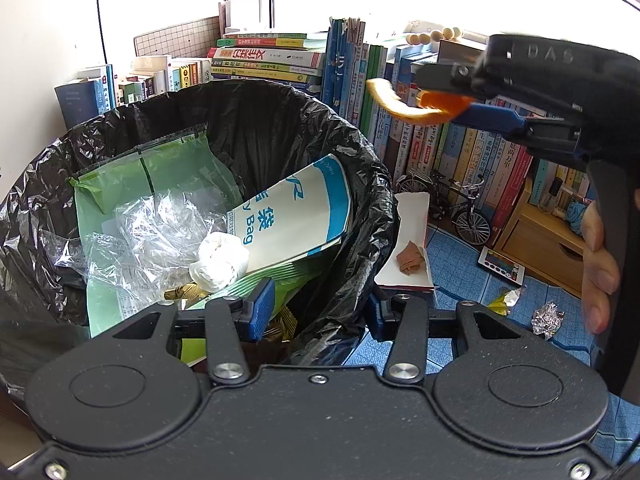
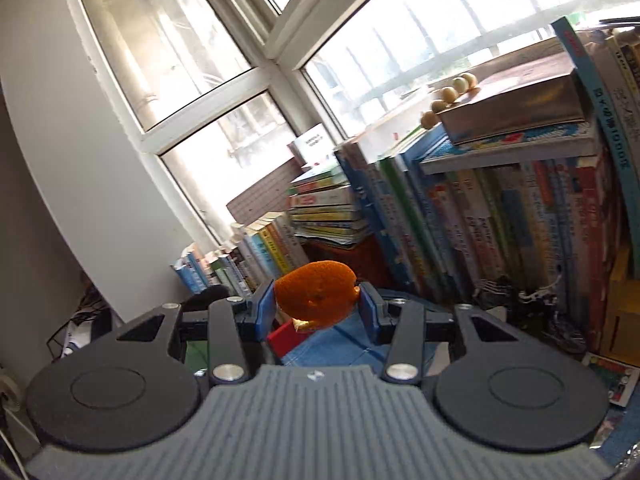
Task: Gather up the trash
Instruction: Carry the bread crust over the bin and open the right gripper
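A bin lined with a black bag [image 1: 352,168] fills the left wrist view; in it lie a green pouch [image 1: 120,184], clear plastic, a white paper wad [image 1: 218,260] and a blue-white bag [image 1: 296,216]. My left gripper [image 1: 320,312] straddles the bin's near rim, one finger inside and one outside, shut on the rim. To the upper right, my right gripper [image 1: 436,100] hangs level with the rim's far right side, shut on an orange peel [image 1: 394,104]. In the right wrist view the orange peel [image 2: 316,288] sits pinched between the right gripper's [image 2: 316,300] blue pads.
Rows and stacks of books [image 1: 400,80] line the back. A white tray [image 1: 412,240] with a brown scrap, a model bicycle [image 1: 452,204], a wooden drawer box [image 1: 536,240], a crumpled foil ball [image 1: 546,318] and a yellow wrapper [image 1: 506,300] lie on the blue mat [image 1: 460,264].
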Available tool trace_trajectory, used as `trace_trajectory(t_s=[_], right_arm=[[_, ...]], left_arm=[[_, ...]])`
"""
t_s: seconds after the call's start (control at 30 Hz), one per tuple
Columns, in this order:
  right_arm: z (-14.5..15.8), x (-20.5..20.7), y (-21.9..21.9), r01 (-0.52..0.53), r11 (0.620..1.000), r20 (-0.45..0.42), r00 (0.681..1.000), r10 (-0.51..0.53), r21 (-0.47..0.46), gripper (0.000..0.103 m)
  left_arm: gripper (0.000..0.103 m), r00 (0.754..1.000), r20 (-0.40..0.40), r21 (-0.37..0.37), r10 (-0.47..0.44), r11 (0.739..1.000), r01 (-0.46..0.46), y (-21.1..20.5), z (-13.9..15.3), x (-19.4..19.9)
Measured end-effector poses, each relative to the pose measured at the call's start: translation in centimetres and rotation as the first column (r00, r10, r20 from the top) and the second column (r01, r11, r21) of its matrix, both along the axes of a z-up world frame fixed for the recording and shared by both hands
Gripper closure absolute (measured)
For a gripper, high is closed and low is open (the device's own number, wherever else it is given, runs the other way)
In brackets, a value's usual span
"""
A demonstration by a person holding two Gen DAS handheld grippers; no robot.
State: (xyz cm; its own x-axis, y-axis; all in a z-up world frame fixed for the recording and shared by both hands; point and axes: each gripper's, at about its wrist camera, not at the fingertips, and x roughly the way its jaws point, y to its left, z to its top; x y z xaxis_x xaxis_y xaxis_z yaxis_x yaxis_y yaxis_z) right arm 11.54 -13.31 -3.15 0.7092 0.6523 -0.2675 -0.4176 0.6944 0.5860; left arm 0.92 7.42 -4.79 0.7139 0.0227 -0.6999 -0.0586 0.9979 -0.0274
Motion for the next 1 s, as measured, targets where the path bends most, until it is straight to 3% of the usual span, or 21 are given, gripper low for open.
trace_trajectory(t_s=[0.37, 0.57, 0.63, 0.8, 1.0], right_arm=[[2.3, -2.6, 4.0, -0.241, 0.97, 0.059, 0.969, 0.238, 0.041, 0.052], [1.2, -2.8, 4.7, -0.296, 0.953, 0.018, 0.955, 0.295, 0.058, 0.038], [1.1, -2.7, 4.7, -0.291, 0.955, 0.016, 0.957, 0.29, 0.059, 0.032], [1.6, -2.4, 3.9, -0.25, 0.967, 0.032, 0.968, 0.249, 0.046, 0.03], [1.4, -0.5, 1.3, -0.108, 0.994, 0.003, 0.994, 0.108, 0.001, 0.03]], left_arm=[[0.058, 1.0, 0.0, 0.0, 0.0, 1.0, 0.0, 0.0, 0.0, 0.0], [0.058, 1.0, -0.002, 0.0, -0.001, 1.0, 0.001, 0.0, 0.0, 0.0], [0.058, 1.0, -0.001, 0.002, -0.001, 1.0, 0.001, -0.1, -0.1, 0.0], [0.058, 1.0, -0.002, -0.001, 0.0, 1.0, 0.0, -0.1, -0.1, -0.1], [0.058, 1.0, -0.003, -0.001, 0.0, 1.0, 0.0, -0.1, -0.1, -0.1]])
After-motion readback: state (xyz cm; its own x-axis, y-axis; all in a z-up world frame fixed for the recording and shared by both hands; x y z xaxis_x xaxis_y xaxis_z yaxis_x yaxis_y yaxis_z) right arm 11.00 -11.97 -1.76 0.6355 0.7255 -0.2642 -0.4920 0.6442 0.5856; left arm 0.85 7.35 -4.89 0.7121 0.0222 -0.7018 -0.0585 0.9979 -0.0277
